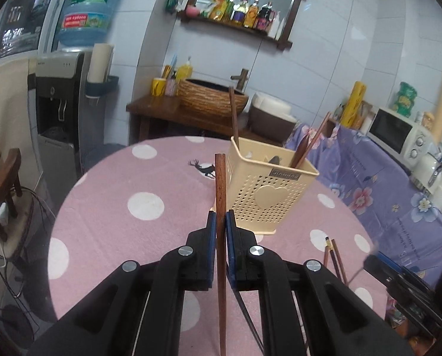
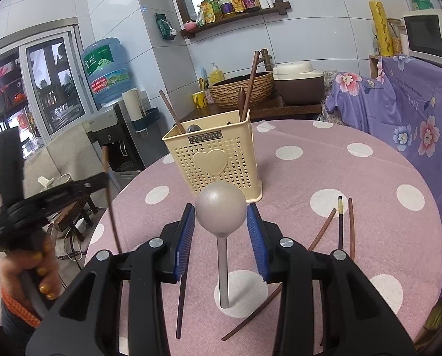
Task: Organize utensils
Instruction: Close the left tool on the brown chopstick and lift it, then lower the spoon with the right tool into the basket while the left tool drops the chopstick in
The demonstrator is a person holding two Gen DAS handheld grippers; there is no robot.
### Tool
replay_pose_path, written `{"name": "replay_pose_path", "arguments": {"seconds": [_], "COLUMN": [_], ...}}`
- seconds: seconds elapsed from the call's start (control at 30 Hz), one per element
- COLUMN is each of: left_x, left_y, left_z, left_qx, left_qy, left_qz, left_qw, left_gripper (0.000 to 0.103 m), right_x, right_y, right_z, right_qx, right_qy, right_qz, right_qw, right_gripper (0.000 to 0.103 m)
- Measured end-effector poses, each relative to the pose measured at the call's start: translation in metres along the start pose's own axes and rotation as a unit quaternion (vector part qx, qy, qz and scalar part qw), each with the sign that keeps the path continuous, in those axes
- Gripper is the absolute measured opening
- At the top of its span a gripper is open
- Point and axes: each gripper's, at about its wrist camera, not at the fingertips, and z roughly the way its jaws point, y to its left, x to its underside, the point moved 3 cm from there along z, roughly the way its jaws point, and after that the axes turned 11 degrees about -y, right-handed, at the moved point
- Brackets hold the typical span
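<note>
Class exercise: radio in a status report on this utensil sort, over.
Left gripper shut on chopstick. Right gripper open around spoon. Basket ahead, path clear. Loose chopsticks remain on table.

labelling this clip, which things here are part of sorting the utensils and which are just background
Job: chopstick in left gripper; spoon between right gripper fingers; loose chopsticks on table; beige holder.

Background: water dispenser, microwave, bottle shelf, woven basin.

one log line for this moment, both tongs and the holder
left tongs: shut on wooden chopstick | right tongs: open around metal spoon | utensil holder: upright on table, utensils inside | loose chopsticks: on tablecloth
</note>
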Motion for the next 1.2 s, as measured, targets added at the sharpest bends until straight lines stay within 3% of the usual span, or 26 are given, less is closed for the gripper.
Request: {"name": "replay_pose_path", "arguments": {"seconds": [0.37, 0.6, 0.83, 1.0, 1.1, 1.2], "left_x": [-0.006, -0.030, -0.108, -0.168, -0.183, -0.177], "left_y": [0.011, 0.003, -0.023, -0.044, -0.053, -0.056], "left_z": [-0.024, -0.025, -0.009, 0.017, 0.040, 0.064], "left_qx": [0.028, 0.044, 0.073, 0.060, 0.043, 0.025], "left_qy": [-0.026, -0.052, -0.119, -0.169, -0.188, -0.189], "left_qz": [-0.027, -0.022, -0.017, -0.003, 0.006, 0.017], "left_qw": [0.9989, 0.9975, 0.9901, 0.9839, 0.9812, 0.9815], "left_gripper": [0.008, 0.008, 0.008, 0.008, 0.008, 0.008], "right_x": [-0.003, -0.019, -0.093, -0.166, -0.192, -0.192], "right_y": [0.006, 0.009, 0.023, 0.039, 0.046, 0.045], "right_z": [0.002, 0.007, 0.022, 0.038, 0.058, 0.084], "right_qx": [-0.002, -0.010, -0.015, -0.007, 0.007, 0.024], "right_qy": [0.002, -0.008, -0.061, -0.118, -0.135, -0.133], "right_qz": [-0.005, -0.013, -0.039, -0.053, -0.066, -0.071], "right_qw": [1.000, 1.000, 0.997, 0.992, 0.989, 0.988], "right_gripper": [0.037, 0.037, 0.037, 0.037, 0.037, 0.037]}}
